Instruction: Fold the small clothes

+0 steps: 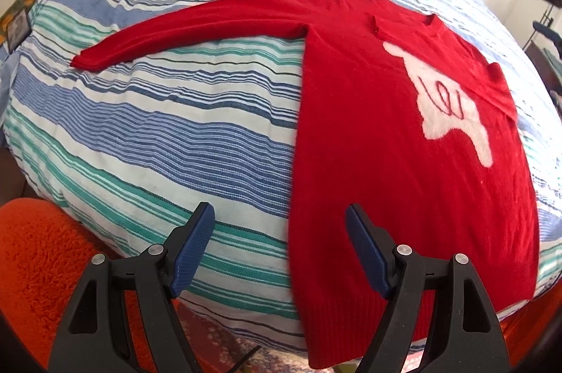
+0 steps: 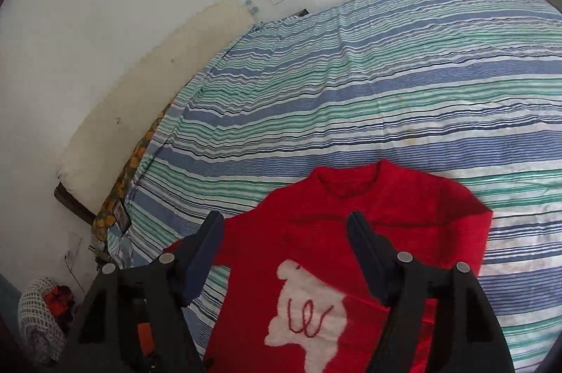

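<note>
Red sweater [image 1: 368, 134] flat on striped bed [image 1: 158, 127], near its edge.
One sleeve [image 1: 182, 28] spread out; left gripper [image 1: 281, 232] and right gripper [image 2: 284, 243] both apart, holding nothing.

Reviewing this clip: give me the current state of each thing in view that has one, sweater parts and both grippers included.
Red sweater: lying flat on the striped bedspread, front up.
Long sleeve: stretched out, not folded.
Other sleeve: folded in over the body.
Left gripper: open, empty.
Right gripper: open, empty.
</note>
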A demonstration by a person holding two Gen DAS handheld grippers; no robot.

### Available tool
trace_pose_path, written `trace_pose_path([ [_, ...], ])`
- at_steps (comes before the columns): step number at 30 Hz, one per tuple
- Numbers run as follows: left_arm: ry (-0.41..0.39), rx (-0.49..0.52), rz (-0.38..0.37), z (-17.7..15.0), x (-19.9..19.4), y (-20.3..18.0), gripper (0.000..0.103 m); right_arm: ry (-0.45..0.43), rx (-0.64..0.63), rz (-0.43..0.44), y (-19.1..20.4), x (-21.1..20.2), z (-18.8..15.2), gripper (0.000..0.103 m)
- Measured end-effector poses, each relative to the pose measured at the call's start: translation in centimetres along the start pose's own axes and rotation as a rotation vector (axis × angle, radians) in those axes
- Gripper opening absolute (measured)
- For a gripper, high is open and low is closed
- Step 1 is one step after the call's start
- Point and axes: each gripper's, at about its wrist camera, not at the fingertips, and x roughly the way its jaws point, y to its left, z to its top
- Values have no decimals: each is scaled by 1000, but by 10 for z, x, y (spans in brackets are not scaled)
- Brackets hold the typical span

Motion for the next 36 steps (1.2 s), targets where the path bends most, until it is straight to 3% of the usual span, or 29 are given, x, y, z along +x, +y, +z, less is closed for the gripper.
trace_pose_path([
  [3,5,0,-2,1,2,-1,79,37,95,-24,-42,3,-14,61],
  [7,3,25,17,-1,3,-6,79,139,257,-15,-92,35,-50,59],
  [10,5,42,37,-3,4,-9,79,232,348,-159,-130,69,-86,59],
  [12,1,41,36,-3,3,-8,79,234,361,-189,-144,75,-99,48],
  [15,0,37,33,-3,4,-6,79,192,280,-191,-127,57,-92,47],
  [19,-4,33,20,0,3,-7,79,130,60,-202,-86,9,-92,52],
  [25,-6,83,13,-4,3,-16,79,165,-183,-280,-45,-28,-162,57],
  [27,16,111,22,-6,8,-21,85,188,-201,-288,-41,-31,-193,57],
  [30,35,157,55,-10,13,-30,85,226,-119,-301,-54,-30,-228,57],
  [34,-10,176,23,-11,4,-36,85,110,-12,-348,-70,-58,-244,57],
  [35,-19,176,17,-11,2,-36,85,74,1,-382,-73,-66,-240,64],
  [36,-24,175,15,-11,1,-37,85,35,9,-413,-77,-75,-236,77],
])
